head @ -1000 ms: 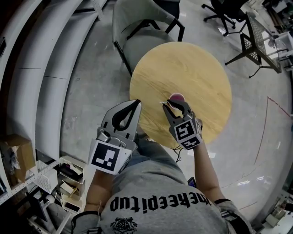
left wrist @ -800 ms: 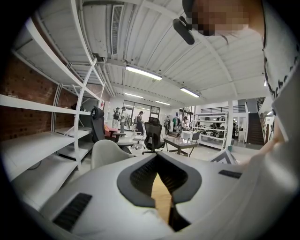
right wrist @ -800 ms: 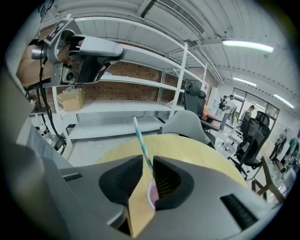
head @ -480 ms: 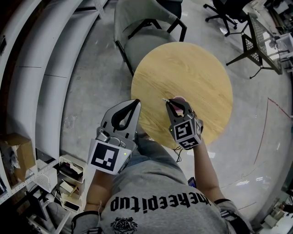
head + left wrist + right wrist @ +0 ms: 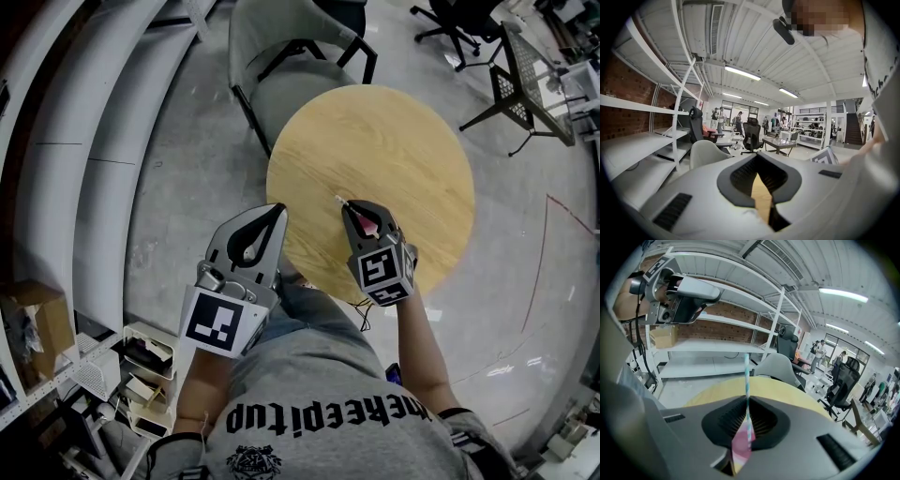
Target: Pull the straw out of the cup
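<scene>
A thin striped straw [image 5: 746,376] stands upright between the jaws of my right gripper [image 5: 747,401], which is shut on it. Below it, pink shows through the gap: the cup [image 5: 739,448]. From the head view, the right gripper [image 5: 359,216] hangs over the near part of the round wooden table [image 5: 394,141]. It covers most of the pink cup [image 5: 369,224], and the straw's tip [image 5: 338,199] pokes out to its left. Whether the straw's lower end sits in the cup is hidden. My left gripper [image 5: 267,217] is shut and empty, held off the table's near-left edge.
A grey chair [image 5: 281,66] is tucked in at the table's far left. White shelving [image 5: 75,169] runs along the left. Black office chairs and a mesh stand [image 5: 525,75] are at the far right. Concrete floor [image 5: 525,281] surrounds the table.
My right gripper has moved forward over the pink cup, which was in plain sight beyond it and now shows only between the jaws. The left gripper has stayed put.
</scene>
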Available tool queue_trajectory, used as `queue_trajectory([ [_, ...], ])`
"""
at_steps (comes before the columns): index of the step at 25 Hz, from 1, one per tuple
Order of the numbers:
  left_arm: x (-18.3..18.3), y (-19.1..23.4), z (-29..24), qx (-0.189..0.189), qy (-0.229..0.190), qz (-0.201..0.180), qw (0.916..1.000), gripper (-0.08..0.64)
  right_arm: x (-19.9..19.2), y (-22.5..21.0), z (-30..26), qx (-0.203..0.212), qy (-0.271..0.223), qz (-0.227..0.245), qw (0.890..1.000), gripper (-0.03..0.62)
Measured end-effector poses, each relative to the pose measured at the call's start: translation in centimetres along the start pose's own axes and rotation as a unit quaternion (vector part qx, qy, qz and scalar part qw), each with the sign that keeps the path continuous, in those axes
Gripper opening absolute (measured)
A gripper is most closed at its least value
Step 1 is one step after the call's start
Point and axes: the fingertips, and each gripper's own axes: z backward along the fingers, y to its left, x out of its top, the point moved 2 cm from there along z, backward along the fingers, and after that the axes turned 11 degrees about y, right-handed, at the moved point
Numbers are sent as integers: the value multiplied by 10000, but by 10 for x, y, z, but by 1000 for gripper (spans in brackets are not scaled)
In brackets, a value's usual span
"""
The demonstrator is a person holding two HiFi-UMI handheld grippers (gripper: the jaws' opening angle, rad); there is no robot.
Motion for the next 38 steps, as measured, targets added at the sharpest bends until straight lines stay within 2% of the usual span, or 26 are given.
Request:
queue_trajectory([
  [12, 11, -11, -4, -338, -58, -175, 9993, 24, 10, -10, 28, -199, -356, -485, 9980, 46],
  [23, 19, -23, -12, -978, 36, -527, 9938, 25, 19, -19, 57, -647, -619, -1082, 9901, 46],
  [27, 20, -28, -14, -1308, 53, -673, 9891, 25, 20, -17, 66, -852, -668, -1329, 9852, 46],
  [38, 25, -41, -10, -2138, 117, -981, 9719, 25, 33, -10, 106, -1365, -1010, -2157, 9616, 46],
])
